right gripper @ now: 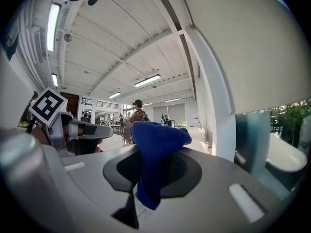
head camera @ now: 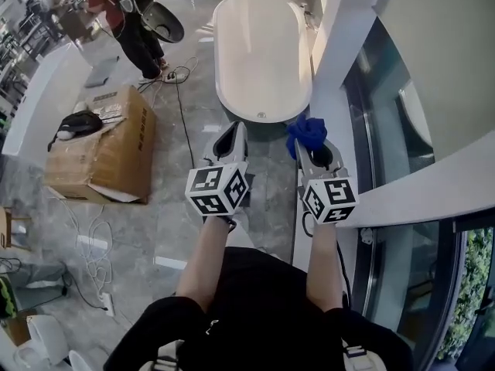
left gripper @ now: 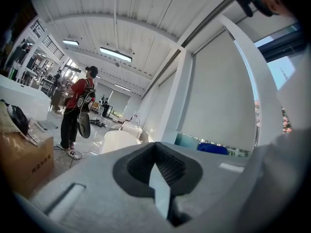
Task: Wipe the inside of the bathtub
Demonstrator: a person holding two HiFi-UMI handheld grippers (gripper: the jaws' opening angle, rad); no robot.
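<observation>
Jaws of right gripper (head camera: 315, 154) pinch blue cloth (head camera: 308, 131) before bathtub (head camera: 261, 117), cardboard box (head camera: 108, 151) leftward.

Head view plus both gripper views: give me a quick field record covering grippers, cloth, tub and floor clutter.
left gripper: jaws together, nothing between them
right gripper: jaws closed on the blue cloth, which bunches above the jaws
bathtub: white, freestanding, ahead of both grippers; inside looks bare
contact: neither gripper nor the cloth reaches the tub; wiping not yet begun
floor clutter: cardboard box to the left with a black bag on top
bystander: person standing beyond the box
</observation>
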